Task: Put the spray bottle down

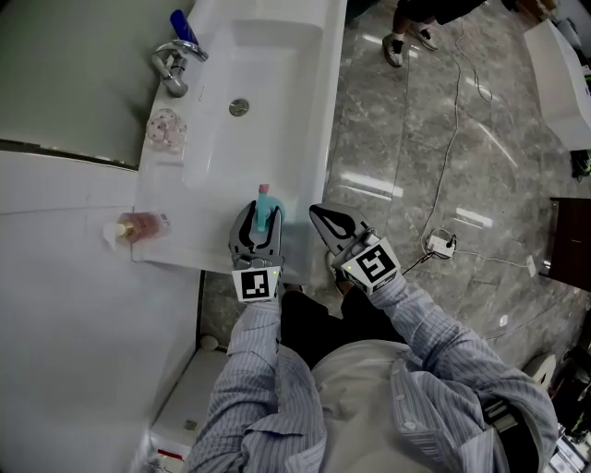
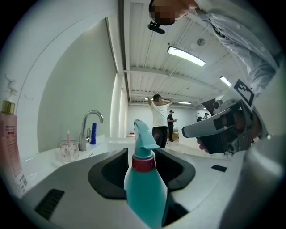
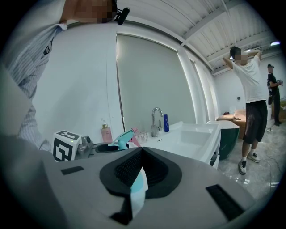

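Observation:
The teal spray bottle (image 1: pixel 265 210) with a red collar stands upright at the front edge of the white counter (image 1: pixel 189 248). My left gripper (image 1: pixel 259 222) is around it, one jaw on each side. In the left gripper view the spray bottle (image 2: pixel 144 188) fills the space between the jaws of the left gripper (image 2: pixel 142 157); a dark gap shows on its right side, so the jaws stand open. My right gripper (image 1: pixel 320 215) hangs just right of the counter, over the floor, shut and empty. From the right gripper (image 3: pixel 142 153) the spray bottle (image 3: pixel 120 143) shows to the left.
On the counter are a pink soap bottle (image 1: pixel 140 226), a glass cup (image 1: pixel 166 129), a chrome faucet (image 1: pixel 174 69) and a blue bottle (image 1: pixel 183 23) beside the basin (image 1: pixel 268 74). Cables (image 1: pixel 443 242) lie on the marble floor. A person (image 1: pixel 406 37) stands farther off.

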Demonstrator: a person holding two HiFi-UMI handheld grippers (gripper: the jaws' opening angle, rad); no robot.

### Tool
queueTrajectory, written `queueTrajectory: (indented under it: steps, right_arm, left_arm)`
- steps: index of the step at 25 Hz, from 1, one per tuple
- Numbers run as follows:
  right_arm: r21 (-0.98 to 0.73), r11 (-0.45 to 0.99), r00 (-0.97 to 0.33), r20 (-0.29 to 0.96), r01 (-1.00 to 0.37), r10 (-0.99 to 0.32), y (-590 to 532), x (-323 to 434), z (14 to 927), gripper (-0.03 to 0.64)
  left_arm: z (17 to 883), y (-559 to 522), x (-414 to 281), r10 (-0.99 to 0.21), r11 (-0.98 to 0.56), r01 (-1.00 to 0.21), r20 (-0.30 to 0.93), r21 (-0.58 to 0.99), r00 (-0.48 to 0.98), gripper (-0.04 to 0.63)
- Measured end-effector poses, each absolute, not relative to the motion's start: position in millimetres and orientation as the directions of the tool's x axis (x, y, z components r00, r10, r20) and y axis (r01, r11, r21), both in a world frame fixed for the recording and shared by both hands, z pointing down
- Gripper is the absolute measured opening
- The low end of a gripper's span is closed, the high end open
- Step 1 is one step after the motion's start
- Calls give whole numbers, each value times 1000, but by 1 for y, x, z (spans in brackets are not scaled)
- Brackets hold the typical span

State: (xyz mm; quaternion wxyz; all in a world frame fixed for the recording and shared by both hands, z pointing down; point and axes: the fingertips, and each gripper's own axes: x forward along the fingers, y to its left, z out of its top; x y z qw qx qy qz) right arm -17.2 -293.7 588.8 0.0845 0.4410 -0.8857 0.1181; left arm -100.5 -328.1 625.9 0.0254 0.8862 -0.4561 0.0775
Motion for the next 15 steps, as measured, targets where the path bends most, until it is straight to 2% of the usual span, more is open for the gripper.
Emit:
queueTrajectory:
  steps: [15]
  right_arm:
    - [-128, 606, -618, 241, -785, -748, -287, -22, 579, 15]
  left_arm:
    - [621, -314, -107, -821, -559, -829, 145, -13, 552, 179]
